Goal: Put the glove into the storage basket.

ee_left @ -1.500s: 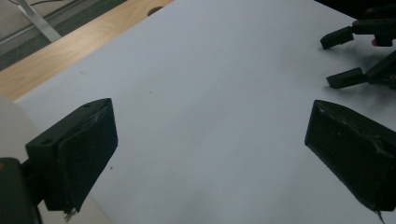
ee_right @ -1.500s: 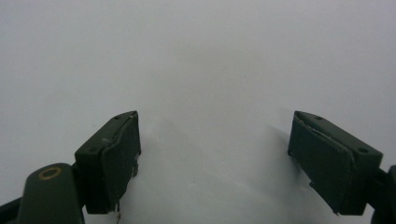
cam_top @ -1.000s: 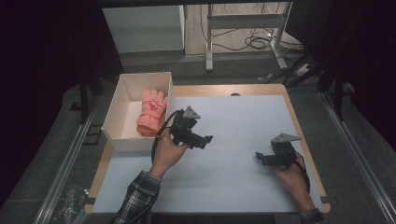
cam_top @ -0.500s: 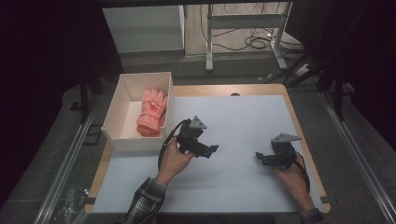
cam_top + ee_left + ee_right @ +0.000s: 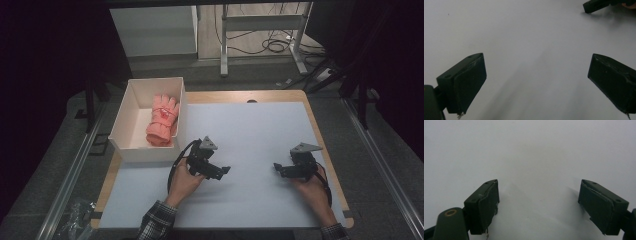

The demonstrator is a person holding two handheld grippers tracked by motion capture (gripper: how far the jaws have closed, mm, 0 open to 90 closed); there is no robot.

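A pink knitted glove (image 5: 162, 120) lies inside a white open box (image 5: 125, 120) at the table's left. My left gripper (image 5: 223, 171) rests low over the white table sheet (image 5: 250, 130), just right of the box's near corner, pointing right. In the left gripper view its jaws stand wide apart with only bare sheet between them (image 5: 536, 82); the tip of the other gripper (image 5: 596, 5) shows at top right. My right gripper (image 5: 278, 167) sits near the table's right side, pointing left, open and holding nothing (image 5: 539, 202).
The wooden table edge (image 5: 325, 145) frames the white sheet. Beyond the far edge stand a white cabinet (image 5: 155, 30), a metal stand (image 5: 260, 22) and floor cables (image 5: 277, 45). A rail (image 5: 70, 175) runs along the left side.
My left gripper has moved away from the box, down and to the right over the sheet. The right gripper has stayed nearly still.
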